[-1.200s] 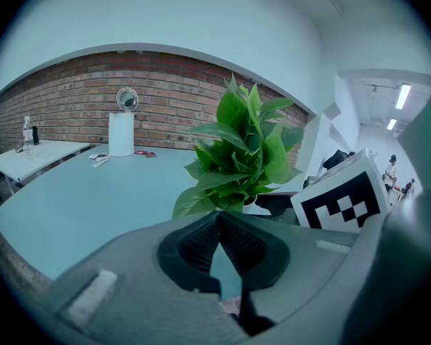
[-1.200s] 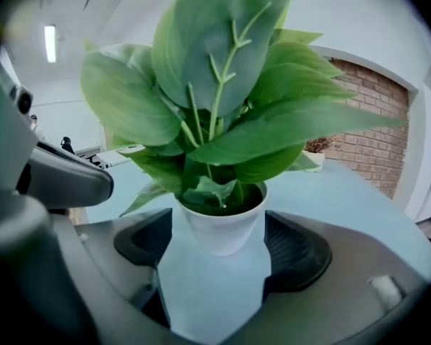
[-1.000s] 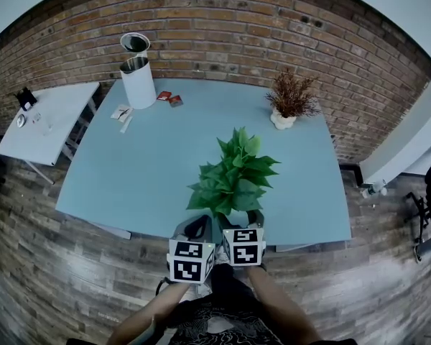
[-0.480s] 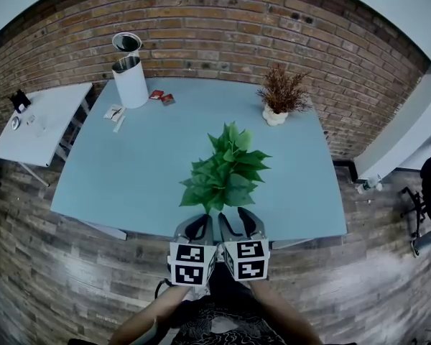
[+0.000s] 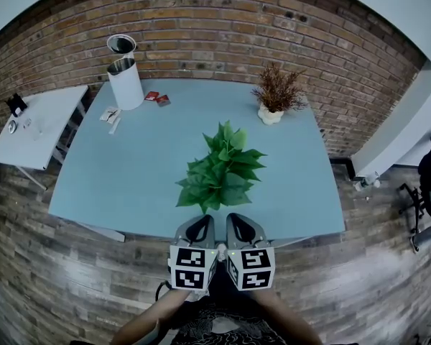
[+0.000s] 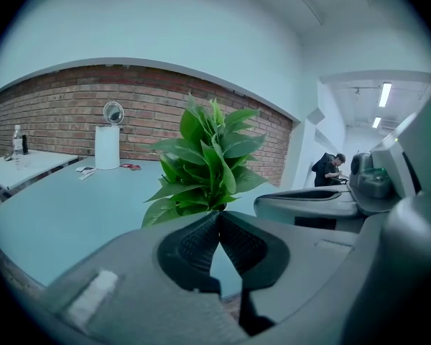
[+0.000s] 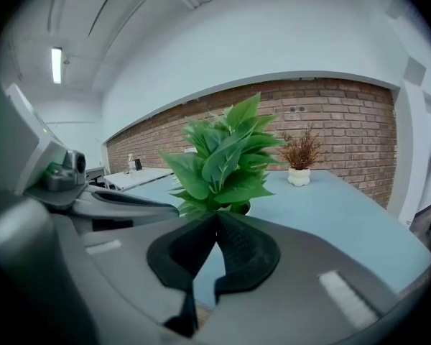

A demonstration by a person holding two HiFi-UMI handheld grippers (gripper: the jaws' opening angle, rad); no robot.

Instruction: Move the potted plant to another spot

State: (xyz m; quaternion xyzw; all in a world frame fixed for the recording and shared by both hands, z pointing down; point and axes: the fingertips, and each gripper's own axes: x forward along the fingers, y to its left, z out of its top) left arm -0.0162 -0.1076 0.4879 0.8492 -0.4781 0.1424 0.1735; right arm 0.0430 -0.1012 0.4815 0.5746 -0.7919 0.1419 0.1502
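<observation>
The green potted plant (image 5: 219, 167) stands on the pale blue table (image 5: 129, 171) close to its front edge; leaves hide the pot from above. My left gripper (image 5: 200, 228) and right gripper (image 5: 238, 226) hover side by side just off that edge, in front of the plant and apart from it. In the left gripper view the plant (image 6: 201, 157) rises beyond the left gripper (image 6: 217, 214), whose jaws meet with nothing between them. In the right gripper view the plant (image 7: 223, 160) stands right behind the right gripper (image 7: 217, 214), also shut and empty.
A dried brown plant in a white pot (image 5: 273, 95) stands at the table's far right. A white cylinder bin (image 5: 126, 83), papers and small red items (image 5: 156, 98) sit at the far left. A white side table (image 5: 29, 121) is to the left, a brick wall behind.
The right gripper's jaws have closed, letting go of the plant's base, and both grippers have drawn back toward the person and risen. The plant stays on the table.
</observation>
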